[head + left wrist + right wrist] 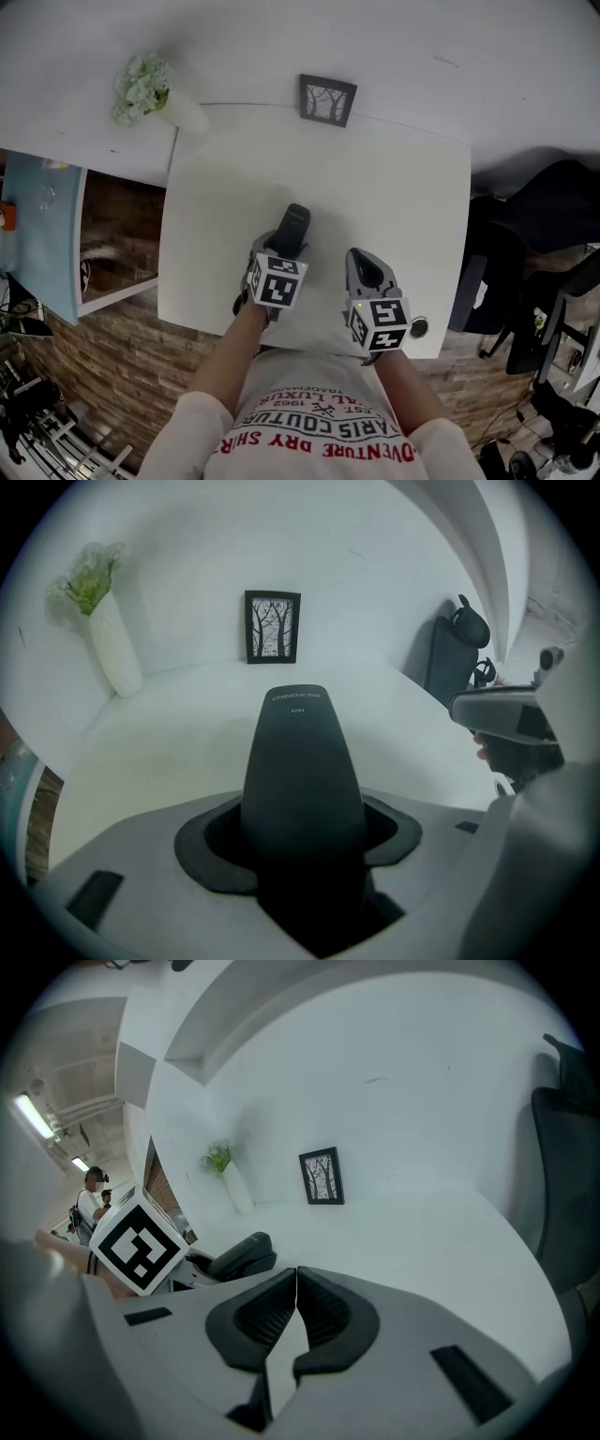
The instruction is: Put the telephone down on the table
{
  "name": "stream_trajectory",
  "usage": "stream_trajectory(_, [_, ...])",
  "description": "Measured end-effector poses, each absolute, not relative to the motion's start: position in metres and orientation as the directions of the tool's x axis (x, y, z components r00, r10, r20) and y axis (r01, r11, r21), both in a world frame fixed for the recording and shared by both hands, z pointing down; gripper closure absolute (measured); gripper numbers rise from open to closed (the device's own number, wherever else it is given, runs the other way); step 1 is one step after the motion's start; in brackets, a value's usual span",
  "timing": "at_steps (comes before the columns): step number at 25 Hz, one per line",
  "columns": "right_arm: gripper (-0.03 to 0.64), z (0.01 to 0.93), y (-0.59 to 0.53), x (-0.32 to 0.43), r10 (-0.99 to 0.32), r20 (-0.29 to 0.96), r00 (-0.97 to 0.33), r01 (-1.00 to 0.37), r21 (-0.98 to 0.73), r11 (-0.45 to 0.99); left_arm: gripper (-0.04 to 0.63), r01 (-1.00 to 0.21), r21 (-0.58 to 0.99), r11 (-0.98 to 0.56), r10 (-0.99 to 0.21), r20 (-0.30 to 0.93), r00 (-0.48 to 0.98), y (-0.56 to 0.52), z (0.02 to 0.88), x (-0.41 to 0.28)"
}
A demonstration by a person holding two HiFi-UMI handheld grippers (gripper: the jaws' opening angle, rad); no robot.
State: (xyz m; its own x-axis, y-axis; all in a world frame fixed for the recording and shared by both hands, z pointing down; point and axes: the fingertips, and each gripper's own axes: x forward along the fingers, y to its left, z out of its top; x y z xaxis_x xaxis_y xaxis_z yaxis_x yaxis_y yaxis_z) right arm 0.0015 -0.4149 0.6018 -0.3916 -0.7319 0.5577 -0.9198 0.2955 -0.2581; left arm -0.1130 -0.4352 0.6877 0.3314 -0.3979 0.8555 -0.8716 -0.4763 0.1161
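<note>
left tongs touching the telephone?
Touching. The left gripper view shows the left tongs closed on the telephone, dark pads pressed against both its sides.

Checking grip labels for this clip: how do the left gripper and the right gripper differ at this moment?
The left gripper is clamped on the black telephone; the right gripper holds nothing. The left gripper's jaws stand apart around the telephone, while the right gripper's jaws meet at their tips. Both hang over the white table, and each carries a marker cube.
</note>
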Motion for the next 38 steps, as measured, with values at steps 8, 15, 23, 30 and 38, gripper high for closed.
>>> stream_trajectory(8, [0.592, 0.599, -0.415, 0.008, -0.731, 0.559, -0.393, -0.919, -0.265, 0.292, 0.305, -0.860, 0.109, -0.499, -0.325, 0.896, 0.302, -0.441, 0.698, -0.095])
stream_trajectory(15, [0.591, 0.601, -0.413, 0.007, -0.722, 0.570, -0.392, -0.920, -0.249, 0.303, 0.305, -0.861, 0.117, -0.494, -0.319, 0.897, 0.305, -0.443, 0.698, -0.096])
stream_trajectory(23, [0.592, 0.592, -0.414, -0.001, -0.728, 0.562, -0.392, -0.918, -0.191, 0.347, 0.277, -0.828, 0.230, -0.511, -0.278, 0.867, 0.413, -0.438, 0.692, -0.090])
stream_trajectory(30, [0.591, 0.585, -0.400, -0.003, -0.741, 0.559, -0.372, -0.924, -0.148, 0.352, 0.207, -0.805, 0.145, -0.575, -0.314, 0.869, 0.382, -0.433, 0.682, -0.088])
stream_trajectory(38, [0.592, 0.571, -0.388, -0.010, -0.765, 0.536, -0.357, -0.931, -0.134, 0.340, 0.192, -0.866, 0.059, -0.497, -0.468, 0.822, 0.324, -0.436, 0.642, -0.117])
